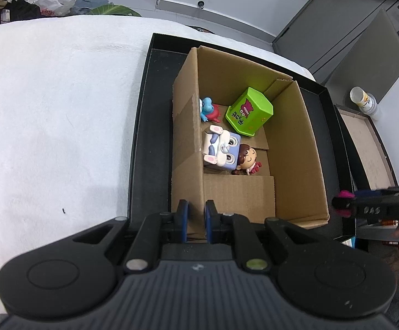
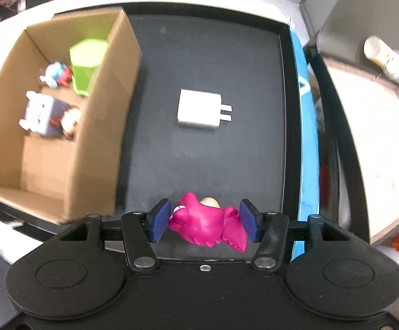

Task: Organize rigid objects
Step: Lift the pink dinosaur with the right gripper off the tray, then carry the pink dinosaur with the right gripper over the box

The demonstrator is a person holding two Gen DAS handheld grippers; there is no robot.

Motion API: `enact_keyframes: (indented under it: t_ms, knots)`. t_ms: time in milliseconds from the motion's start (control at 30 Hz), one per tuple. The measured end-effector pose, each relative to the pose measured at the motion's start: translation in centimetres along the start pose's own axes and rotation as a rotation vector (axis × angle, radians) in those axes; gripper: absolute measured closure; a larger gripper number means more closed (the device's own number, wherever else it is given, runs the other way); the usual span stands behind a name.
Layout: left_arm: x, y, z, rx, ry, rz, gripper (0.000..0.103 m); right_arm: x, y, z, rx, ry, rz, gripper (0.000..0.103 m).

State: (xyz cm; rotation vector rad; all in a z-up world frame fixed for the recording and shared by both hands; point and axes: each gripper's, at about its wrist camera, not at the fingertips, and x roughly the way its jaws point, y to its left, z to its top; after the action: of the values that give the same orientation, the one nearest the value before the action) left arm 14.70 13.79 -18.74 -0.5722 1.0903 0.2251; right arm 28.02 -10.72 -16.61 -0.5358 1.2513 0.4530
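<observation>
**A:** Why is your left gripper (image 1: 196, 214) parked on the near wall of the cardboard box (image 1: 295, 137)?

**B:** Your fingers there are pinched almost together with the wall's top edge between them — I'd say you're steadying the box so it can't slide on the black tray (image 2: 213, 55) while the other hand loads it.

**A:** And the right one?

**B:** Your right gripper (image 2: 205, 221) has its blue pads closed partway onto the pink toy (image 2: 207, 225), one pad on each flank. The toy hangs between them above the tray floor, beside the box rather than over it, so you're carrying it, not yet dropping it.

**A:** What's already inside?

**B:** A green tub (image 1: 250, 111) tipped on its side toward the far end, a blue-and-red figure (image 1: 209, 108) against the left wall, then a lavender cube character (image 1: 221, 148) with a brown-haired doll (image 1: 247, 161) touching it. The near end of the box floor looks bare — likely the easiest landing spot for the pink toy.

**A:** Anything left on the tray?

**B:** A white charger (image 2: 199, 111), prongs pointing right, lying flat well apart from the box. It looks like the next candidate.
</observation>
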Motion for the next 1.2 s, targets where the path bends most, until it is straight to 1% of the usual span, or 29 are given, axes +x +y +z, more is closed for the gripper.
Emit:
enact_keyframes:
  t_ms: [67,367,667,967,1200]
  knots:
    - [0.0,0.1,0.0,-0.002,0.000,-0.002,0.091,-1.3,0.5,1.1,-0.004,-0.022,0.003,0.049]
    - [0.0,0.3,0.0,-0.012,0.000,-0.014,0.091,-5.6,2.5,3.7,-0.056,-0.122,0.006,0.049]
    - [0.0,0.4,0.1,-0.012,-0.002,-0.025,0.091,-8.0,5.4,5.4,-0.103,-0.184,0.015,0.049]
    - [0.0,0.7,0.0,-0.022,-0.003,-0.035,0.091,-8.0,8.3,6.1,-0.142,-0.198,0.040,0.049]
    - [0.0,0.9,0.0,-0.028,-0.004,-0.044,0.091,-6.6,10.0,6.8,-0.145,-0.189,0.060,0.049]
